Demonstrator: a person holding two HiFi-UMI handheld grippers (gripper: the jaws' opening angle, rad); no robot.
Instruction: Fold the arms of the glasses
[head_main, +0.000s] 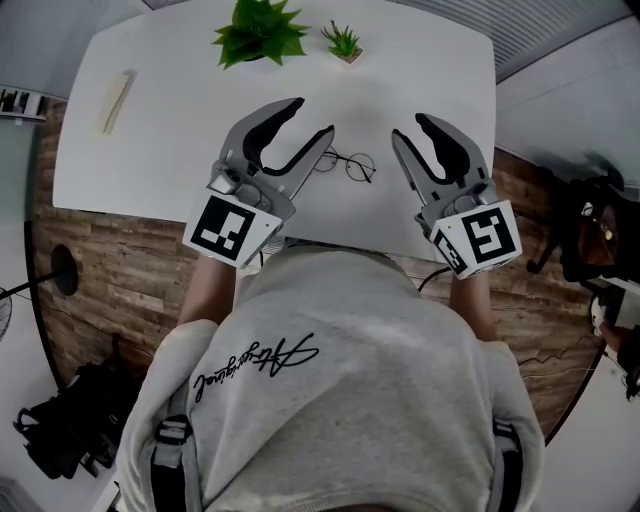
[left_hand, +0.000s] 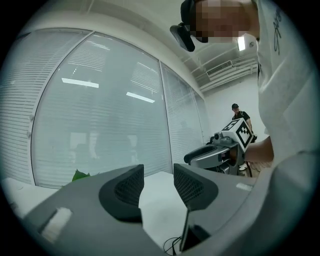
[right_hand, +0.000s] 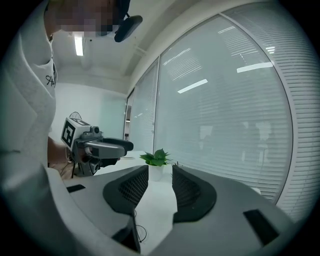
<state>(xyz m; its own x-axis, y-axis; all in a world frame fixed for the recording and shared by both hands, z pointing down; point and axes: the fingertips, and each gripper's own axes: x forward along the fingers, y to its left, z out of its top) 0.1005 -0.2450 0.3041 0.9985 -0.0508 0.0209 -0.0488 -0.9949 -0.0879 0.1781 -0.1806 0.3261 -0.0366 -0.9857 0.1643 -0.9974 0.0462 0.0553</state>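
Note:
Thin wire glasses (head_main: 350, 164) with round lenses lie on the white table (head_main: 150, 150), between and below the two grippers. My left gripper (head_main: 312, 117) hangs above the table just left of them, open with nothing between its fingers. To their right, my right gripper (head_main: 410, 127) is also open and empty. Both point level toward the far window. A loop of the glasses' frame (left_hand: 172, 245) shows under the left gripper (left_hand: 158, 176) in the left gripper view. In the right gripper view the glasses (right_hand: 140, 232) show under the right gripper (right_hand: 160, 176). How the arms of the glasses stand is too small to tell.
Two small potted plants (head_main: 260, 30) (head_main: 343, 42) stand at the table's far edge. A pale stick-like item (head_main: 117, 100) lies at the far left. The near table edge runs just in front of the person's chest. A black bag (head_main: 60, 430) and dark stand gear (head_main: 590, 230) are on the floor.

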